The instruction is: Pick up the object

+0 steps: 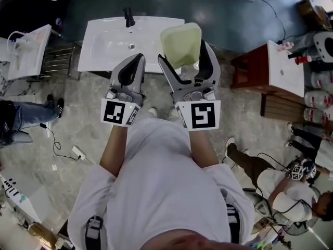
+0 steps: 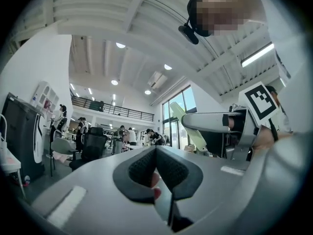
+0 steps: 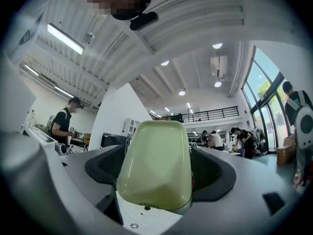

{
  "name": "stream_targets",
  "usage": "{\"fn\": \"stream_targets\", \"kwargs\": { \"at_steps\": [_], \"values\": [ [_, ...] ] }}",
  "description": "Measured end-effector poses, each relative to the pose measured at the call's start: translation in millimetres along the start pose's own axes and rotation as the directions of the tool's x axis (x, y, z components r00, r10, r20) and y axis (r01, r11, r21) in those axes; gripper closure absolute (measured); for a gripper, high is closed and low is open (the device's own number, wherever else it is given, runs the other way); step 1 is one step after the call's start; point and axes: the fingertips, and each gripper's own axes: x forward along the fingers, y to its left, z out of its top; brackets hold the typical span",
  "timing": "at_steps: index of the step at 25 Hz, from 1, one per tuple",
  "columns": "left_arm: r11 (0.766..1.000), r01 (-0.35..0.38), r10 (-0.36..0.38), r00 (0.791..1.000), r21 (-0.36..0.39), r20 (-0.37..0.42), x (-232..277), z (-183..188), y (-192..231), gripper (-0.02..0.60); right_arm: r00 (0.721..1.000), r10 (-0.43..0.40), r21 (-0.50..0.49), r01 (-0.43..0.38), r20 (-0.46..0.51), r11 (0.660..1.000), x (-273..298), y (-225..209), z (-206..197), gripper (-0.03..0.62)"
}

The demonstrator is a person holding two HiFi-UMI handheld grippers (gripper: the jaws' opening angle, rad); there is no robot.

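Right gripper (image 1: 186,60): jaws stand wide apart and are closed on the tub (image 1: 181,43), 1 pad against each of its 2 opposite sides. The tub is pale green plastic with rounded corners. In the right gripper view it fills the gap between the jaws of that gripper (image 3: 157,170), and the tub (image 3: 155,163) has the room's far wall and ceiling behind it, so it is held up in the air. No table or basin touches it.

Left gripper (image 1: 136,60): jaws closed together, pad against pad, with nothing held. The left gripper view confirms this: the 2 black pads of the gripper (image 2: 156,164) meet along 1 line. That view also shows the tub (image 2: 188,127) to the right, inside the other gripper's jaws.

Position: both grippers are held out in front of the person, side by side and close but apart, each marker cube toward the body. In the head view the tub overlaps the right end of a white sink (image 1: 106,43) that lies below; the sink carries a black tap (image 1: 128,17) at its far edge.

Surroundings: a 2nd basin (image 1: 26,53) stands at the left, a 3rd (image 1: 283,69) sits on a red-brown cabinet (image 1: 252,69) at the right. Other people stand at the lower right and the left edge of the head view. A cable (image 1: 57,145) lies on the stone floor
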Motion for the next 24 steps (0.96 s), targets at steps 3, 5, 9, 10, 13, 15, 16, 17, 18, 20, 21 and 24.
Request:
{"fn": "stream_targets", "kwargs": {
  "at_steps": [3,5,9,10,13,15,16,17,18,20,21,24],
  "values": [
    [1.0,0.005,-0.005,1.0,0.007,0.012,1,7,-9,0.583,1.0,0.002,-0.003,-0.002,0.017,1.0,-10,-1,10,0.16],
    [1.0,0.0,0.0,1.0,0.009,0.016,0,10,-10,0.583,1.0,0.004,-0.01,-0.004,0.024,1.0,-13,-1,14,0.16],
    [1.0,-0.015,0.014,1.0,0.011,0.022,-4,15,-7,0.583,1.0,0.008,-0.015,-0.008,0.023,1.0,-14,1,15,0.16],
    [1.0,-0.019,0.019,1.0,0.013,0.024,-5,16,-6,0.583,1.0,0.009,-0.016,-0.009,0.023,1.0,-14,1,15,0.16],
    [0.999,-0.031,0.03,0.999,0.023,0.026,-6,18,-4,0.583,1.0,0.013,-0.02,-0.012,0.018,1.0,-14,0,10,0.16],
    [0.999,-0.037,0.036,0.999,0.029,0.023,-8,19,-3,0.583,1.0,0.01,-0.017,-0.01,0.009,1.0,-14,-2,6,0.16],
    [0.999,-0.039,0.038,0.999,0.032,0.023,-9,20,-3,0.583,1.0,0.007,-0.011,-0.007,0.004,1.0,-14,-3,4,0.16],
    [0.999,-0.041,0.04,0.999,0.035,0.023,-10,22,-3,0.583,1.0,0.004,-0.007,-0.004,0.001,1.0,-14,-4,3,0.16],
    [0.998,-0.043,0.042,0.999,0.04,0.023,-11,24,-2,0.583,1.0,0.003,-0.01,-0.003,0.001,1.0,-14,-5,3,0.16],
    [0.997,-0.045,0.044,0.999,0.054,0.021,-12,29,-3,0.583,1.0,0.002,-0.021,-0.002,-0.001,1.0,-14,-7,2,0.161],
    [0.997,-0.046,0.045,0.999,0.061,0.019,-13,32,-3,0.583,1.0,-0.002,-0.025,0.002,-0.004,1.0,-16,-9,1,0.161],
    [0.996,-0.044,0.043,0.999,0.08,0.01,-16,38,-6,0.583,1.0,-0.019,-0.032,0.018,-0.017,0.999,-21,-16,-5,0.161]
  ]
}}
